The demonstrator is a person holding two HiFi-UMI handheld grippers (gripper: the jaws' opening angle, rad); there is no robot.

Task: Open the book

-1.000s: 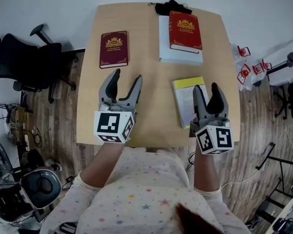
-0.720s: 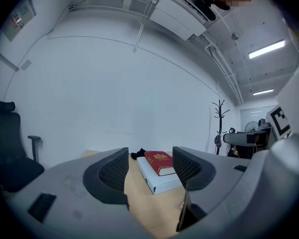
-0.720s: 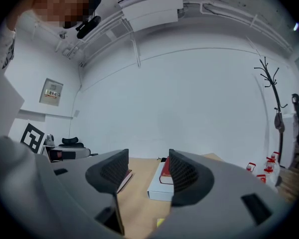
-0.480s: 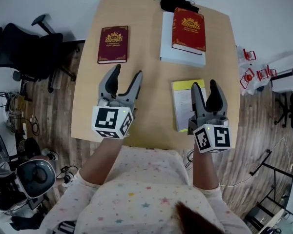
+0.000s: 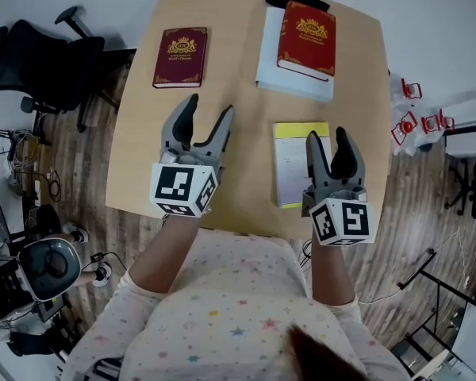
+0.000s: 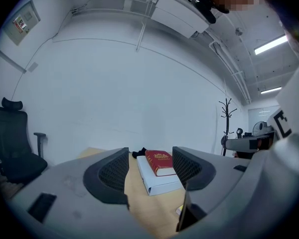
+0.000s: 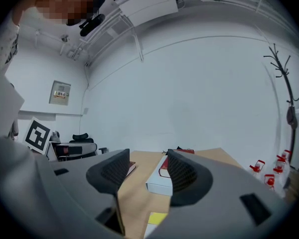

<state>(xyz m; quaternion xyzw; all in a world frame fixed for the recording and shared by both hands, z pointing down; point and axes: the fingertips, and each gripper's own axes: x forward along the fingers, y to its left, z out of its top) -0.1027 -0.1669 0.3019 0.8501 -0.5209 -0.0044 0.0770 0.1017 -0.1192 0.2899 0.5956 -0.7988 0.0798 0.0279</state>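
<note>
Left gripper (image 5: 208, 111) wide apart, empty; maroon book (image 5: 180, 56) at 11 o'clock. Right gripper (image 5: 327, 140) wide apart, empty; yellow book (image 5: 289, 165) just beside at 8 o'clock.

yellow-topped booklet (image 5: 289, 169) partly behind the right tongs (image 5: 326, 138)

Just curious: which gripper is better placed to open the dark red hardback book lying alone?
Left. The open left gripper has the dark red hardback book just ahead of it. The open right gripper is by the yellow-edged paper booklet, farther off.
</note>
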